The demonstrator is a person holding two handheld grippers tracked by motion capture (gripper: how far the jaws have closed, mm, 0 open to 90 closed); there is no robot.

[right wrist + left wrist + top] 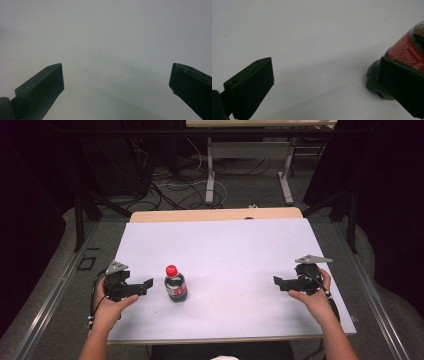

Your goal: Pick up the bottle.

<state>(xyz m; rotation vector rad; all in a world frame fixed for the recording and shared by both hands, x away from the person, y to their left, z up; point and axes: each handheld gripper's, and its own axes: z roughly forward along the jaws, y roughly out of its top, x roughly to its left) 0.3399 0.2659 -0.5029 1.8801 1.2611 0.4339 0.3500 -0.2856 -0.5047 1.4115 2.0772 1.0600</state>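
White tabletop [240,250] over a dim, cable-strewn floor. At nine o'clock, left gripper [148,284], jaws spread wide, empty, aimed toward three o'clock. Just beside it, near centre, upright cola bottle [175,284], red cap seen from above; red label and dark base seen close in left gripper view [409,50], behind one jaw. At three o'clock, right gripper [276,281], well apart, jaws wide, empty, above bare white surface.
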